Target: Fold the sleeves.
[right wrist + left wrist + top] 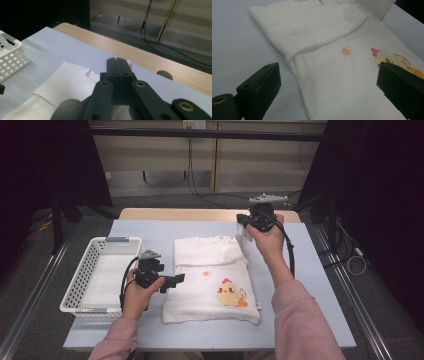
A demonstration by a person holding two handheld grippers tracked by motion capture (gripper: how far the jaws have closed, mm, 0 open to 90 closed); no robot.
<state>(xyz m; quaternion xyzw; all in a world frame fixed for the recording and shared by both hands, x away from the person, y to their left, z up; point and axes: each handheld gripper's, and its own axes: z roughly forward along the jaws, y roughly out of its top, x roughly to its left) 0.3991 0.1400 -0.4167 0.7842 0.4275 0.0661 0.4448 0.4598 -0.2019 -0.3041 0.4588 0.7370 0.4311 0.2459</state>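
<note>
A folded white shirt [210, 285] with a small sun and a yellow chick print [231, 294] lies flat on the pale blue table cover [310, 285]. My left gripper [174, 281] rests at the shirt's left edge, its jaws wide open and low over the cloth [337, 82], touching nothing. My right gripper [248, 222] is at the shirt's far right corner, shut on a bit of white shirt fabric [244, 235] that it holds raised off the table. In the right gripper view the jaws [116, 61] are pressed together, with a sliver of white cloth [129, 61] at their tip.
A white perforated basket [115, 240] stands on the left of the table, beside my left hand, and its corner [10, 60] is in the right gripper view. The wooden table edge [200, 214] runs along the far side. Black cables trail on the floor beyond.
</note>
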